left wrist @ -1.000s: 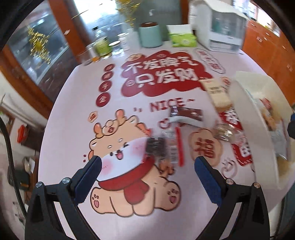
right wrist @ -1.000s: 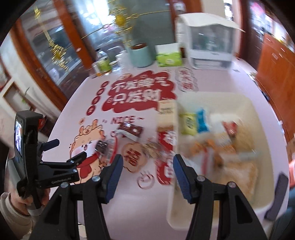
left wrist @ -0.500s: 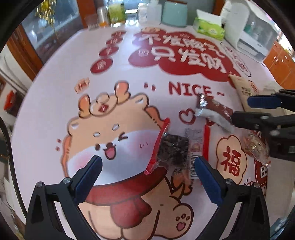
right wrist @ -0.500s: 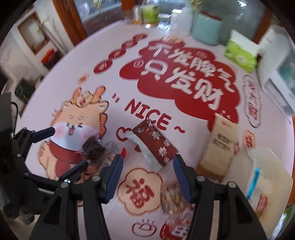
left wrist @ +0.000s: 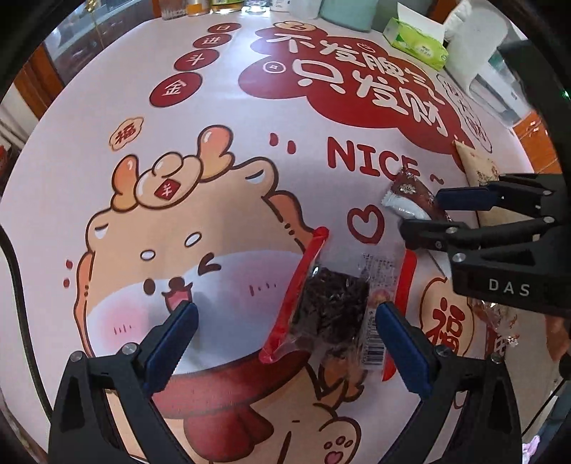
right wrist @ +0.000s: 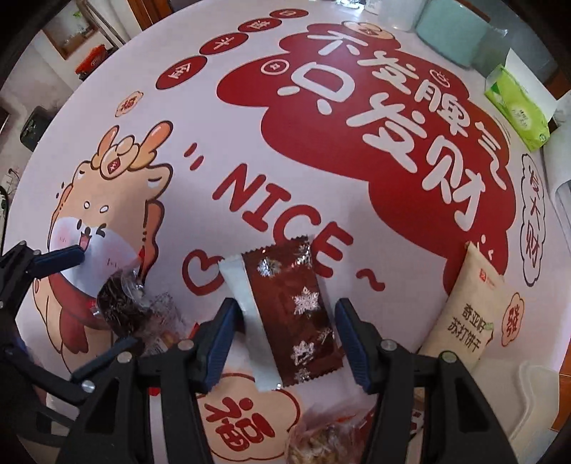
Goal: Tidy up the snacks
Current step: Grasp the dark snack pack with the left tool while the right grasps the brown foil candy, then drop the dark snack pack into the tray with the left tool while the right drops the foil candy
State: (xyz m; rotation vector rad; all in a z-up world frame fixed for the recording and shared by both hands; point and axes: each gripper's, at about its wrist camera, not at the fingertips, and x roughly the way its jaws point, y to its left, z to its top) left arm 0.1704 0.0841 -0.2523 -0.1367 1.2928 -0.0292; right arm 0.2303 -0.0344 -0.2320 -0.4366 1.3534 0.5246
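A clear packet with red edges and dark contents (left wrist: 332, 307) lies on the cartoon tablecloth. My left gripper (left wrist: 285, 342) is open and low over it, the packet just inside the right finger. The packet also shows in the right wrist view (right wrist: 121, 307). A brown snowflake-print snack packet (right wrist: 296, 307) lies between the fingers of my open right gripper (right wrist: 285, 339), which straddles it without closing. That packet (left wrist: 410, 196) and the right gripper (left wrist: 424, 214) also show in the left wrist view.
A beige cracker packet (right wrist: 467, 307) lies to the right. A clear bag of nuts (right wrist: 328, 439) sits by the right gripper's base. A white bin corner (right wrist: 535, 389) is at the far right. A green tissue box (right wrist: 517, 107) and teal canister (right wrist: 453, 32) stand at the back.
Both grippers have moved forward and down toward the table. The left one has closed in on the dark packet, and the right one now straddles the brown snowflake packet.
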